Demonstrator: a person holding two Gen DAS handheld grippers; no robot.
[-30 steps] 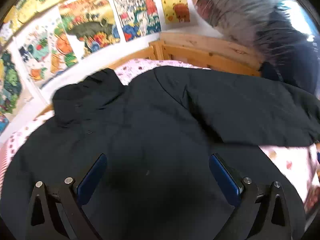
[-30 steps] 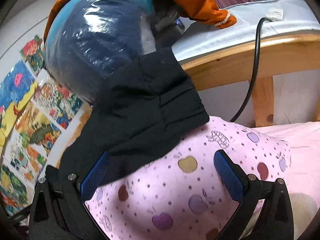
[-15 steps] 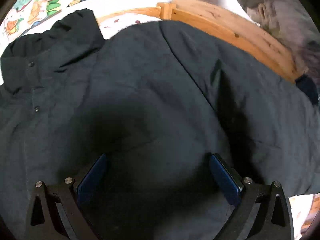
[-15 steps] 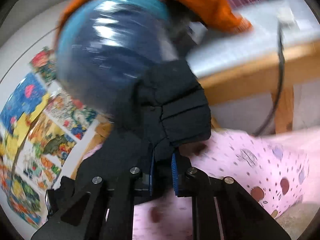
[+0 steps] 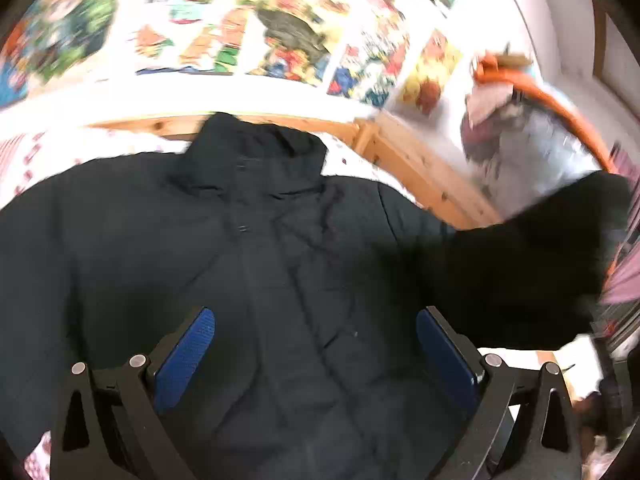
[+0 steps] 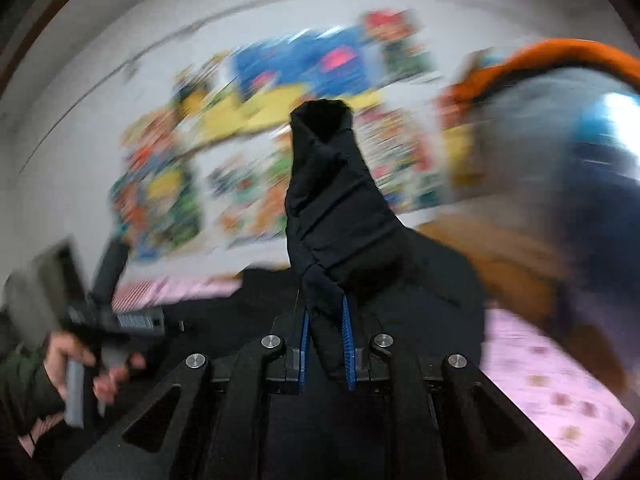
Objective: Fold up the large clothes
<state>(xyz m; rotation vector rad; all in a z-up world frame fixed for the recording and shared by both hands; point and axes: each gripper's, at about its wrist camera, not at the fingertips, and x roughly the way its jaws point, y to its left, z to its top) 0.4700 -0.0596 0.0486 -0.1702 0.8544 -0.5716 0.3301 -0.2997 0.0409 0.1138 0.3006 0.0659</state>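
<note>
A large black padded jacket (image 5: 256, 264) lies front up on the pink patterned bed (image 5: 24, 152), collar toward the wall. My left gripper (image 5: 316, 344) is open and empty, hovering over the jacket's lower front. My right gripper (image 6: 325, 344) is shut on the jacket's sleeve (image 6: 332, 200), which stands up from the jaws with the cuff on top. In the left wrist view that sleeve (image 5: 528, 264) is lifted at the right. The right wrist view is blurred.
A wooden bed frame (image 5: 416, 168) runs behind the jacket under a wall of colourful posters (image 5: 280, 36). A plastic-wrapped bundle with orange cloth (image 6: 592, 168) sits at the bed's corner. The hand with the left gripper (image 6: 84, 348) shows at the left.
My right gripper, shut on the sleeve, has lifted it and swung it over toward the jacket body. My left gripper has pulled back and tilted up, still open.
</note>
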